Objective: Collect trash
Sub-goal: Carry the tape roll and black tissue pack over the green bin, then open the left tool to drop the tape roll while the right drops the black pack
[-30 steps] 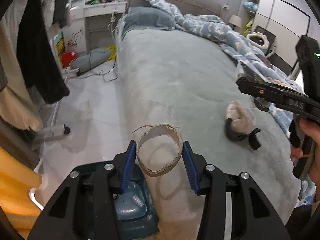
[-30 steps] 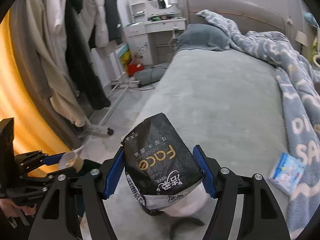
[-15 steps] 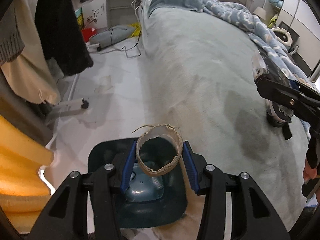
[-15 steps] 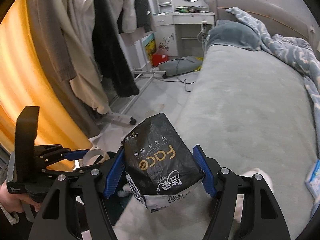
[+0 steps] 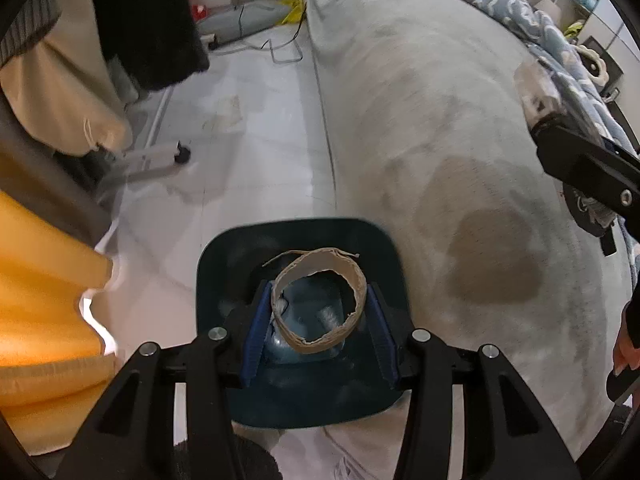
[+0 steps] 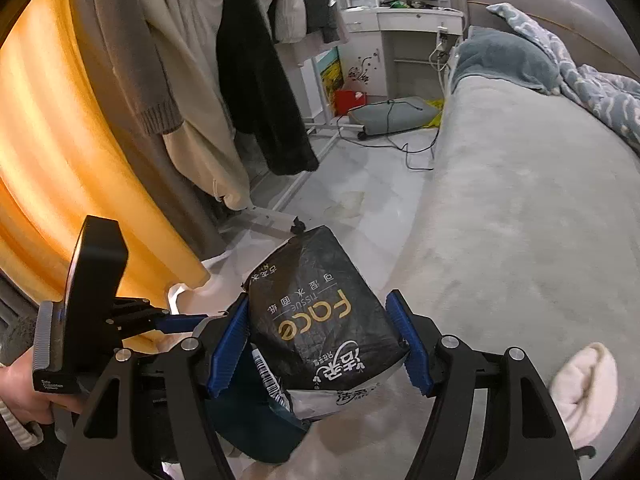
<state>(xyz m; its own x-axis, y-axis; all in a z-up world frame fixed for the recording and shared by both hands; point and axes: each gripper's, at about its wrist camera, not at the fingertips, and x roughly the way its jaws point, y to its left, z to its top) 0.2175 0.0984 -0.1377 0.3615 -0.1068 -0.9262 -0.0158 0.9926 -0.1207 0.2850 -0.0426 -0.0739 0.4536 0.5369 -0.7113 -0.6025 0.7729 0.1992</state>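
While the left gripper (image 5: 320,322) points steeply down, its blue pads clamp a cardboard tube core (image 5: 320,300) directly over the dark blue trash bin (image 5: 224,264) on the floor beside the bed (image 5: 440,120); the drop-off step seems at hand, and letting go should land it inside. From the right wrist view, the right gripper (image 6: 320,340) tilts forward and down, jaws closed on a black tissue pack (image 6: 320,312), with the bin (image 6: 256,420) just below and left of its fingers; it likely needs to shift over the opening before releasing.

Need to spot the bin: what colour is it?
Dark teal-blue bin, clearest in the left wrist view, under the cardboard ring.
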